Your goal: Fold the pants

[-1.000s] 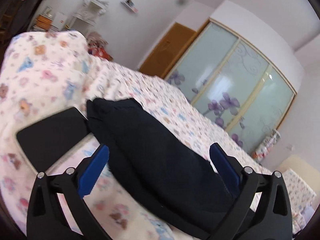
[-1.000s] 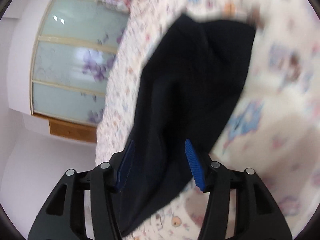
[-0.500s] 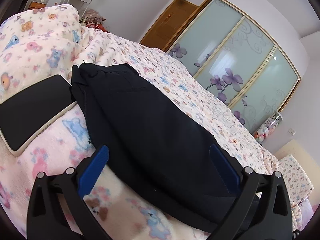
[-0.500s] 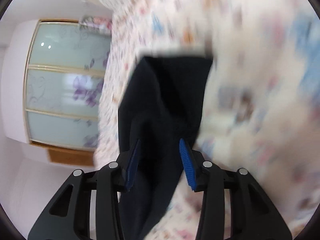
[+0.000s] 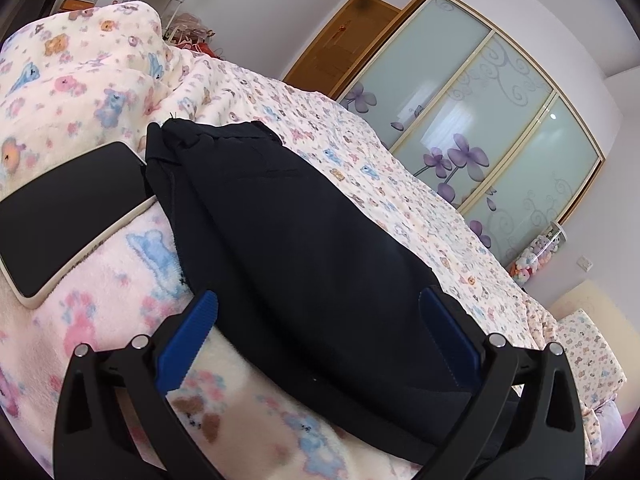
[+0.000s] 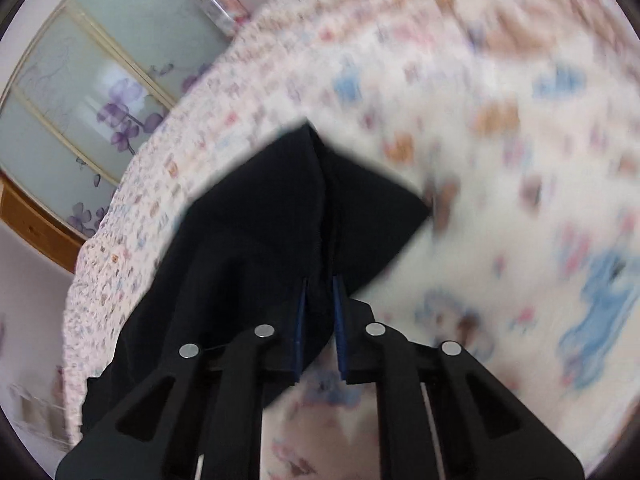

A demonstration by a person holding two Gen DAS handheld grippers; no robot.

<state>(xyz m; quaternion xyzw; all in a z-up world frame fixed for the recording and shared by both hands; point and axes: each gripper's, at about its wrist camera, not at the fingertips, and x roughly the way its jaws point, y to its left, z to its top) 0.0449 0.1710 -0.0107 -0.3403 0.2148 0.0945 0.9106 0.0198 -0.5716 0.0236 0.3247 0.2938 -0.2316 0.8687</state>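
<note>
phone (image 5: 72, 216): black slab w/ pale rim, far L in L-wrist view, lying flat on blanket, screen up. One corner touches pants edge.
blanket (image 5: 132, 264): cream fleece, pink/blue bear print, covers bed; bunched into a hump up-left behind phone.
pants (image 5: 304, 256): dark navy/black, laid lengthwise on blanket, running from near L gripper away toward hump. Far end looks like waistband, seam/pocket line visible. Flat, few creases in this view.
L gripper (image 5: 316, 332): released, blue pads spread wide, one either side of pants' near end. L pad over blanket just beside fabric edge; R pad at/over R edge of fabric. No pinch on cloth. Contact w/ fabric: can't tell.
wardrobe (image 5: 480, 128): frosted sliding doors, purple flower print, R of bed, behind it. Wood door to its L.
plush toys (image 5: 536, 252): small pile in clear container by wardrobe's R end.
R-wrist view: heavy motion blur on blanket (image 6: 500, 168).
pants (R view) (image 6: 272, 220): bunched, a fold ridge runs up from jaws to a peak; cloth drapes down-left past the fingers.
R gripper (image 6: 319, 312): clenched on pants, blue pads nearly together w/ a fold of fabric between them.
wardrobe (R view) (image 6: 92, 80): upper L, same flower doors.
</note>
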